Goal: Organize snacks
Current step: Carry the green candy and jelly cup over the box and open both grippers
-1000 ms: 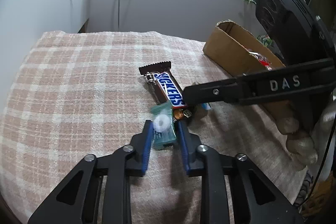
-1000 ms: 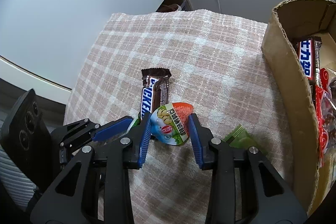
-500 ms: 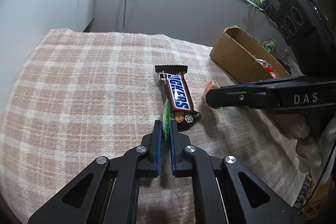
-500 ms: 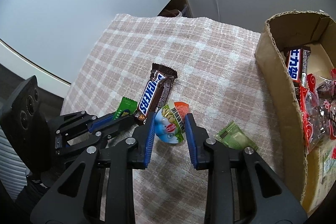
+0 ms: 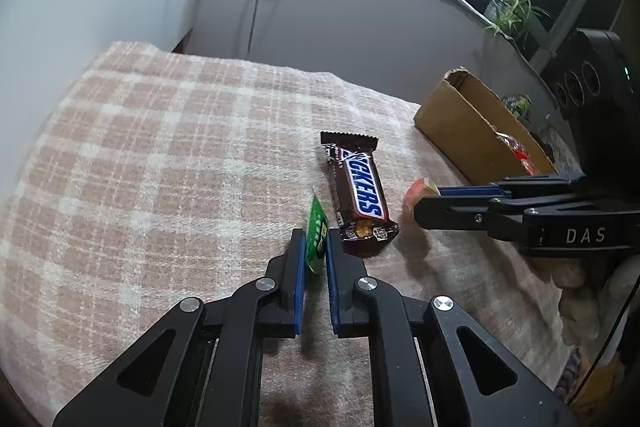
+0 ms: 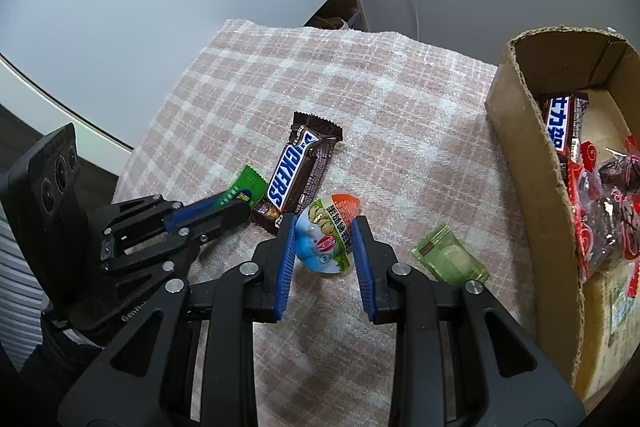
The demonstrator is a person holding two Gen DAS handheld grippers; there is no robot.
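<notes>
My left gripper [image 5: 314, 243] is shut on a small green candy packet [image 5: 316, 233], held edge-on just above the checked cloth [image 5: 160, 167]; the same green candy packet [image 6: 245, 187] pokes out of the left gripper [image 6: 236, 205] in the right wrist view. Right beside it lies a brown Snickers bar [image 5: 358, 193], also seen as the Snickers bar [image 6: 296, 173] from the right. My right gripper [image 6: 324, 239] is shut on a round jelly cup [image 6: 328, 239] with a printed lid, lifted off the cloth. The right gripper [image 5: 424, 205] shows the jelly cup's [image 5: 418, 187] red edge.
A cardboard box [image 6: 532, 187] at the right holds a chocolate bar and red-wrapped snacks. A pale green wrapped candy [image 6: 450, 259] lies on the cloth between my right gripper and the box. The cardboard box [image 5: 468, 131] sits at the cloth's far right edge.
Both grippers closed on their snacks: the left on the green packet, now turned edge-on, the right on the jelly cup. Both then rose a little off the cloth.
</notes>
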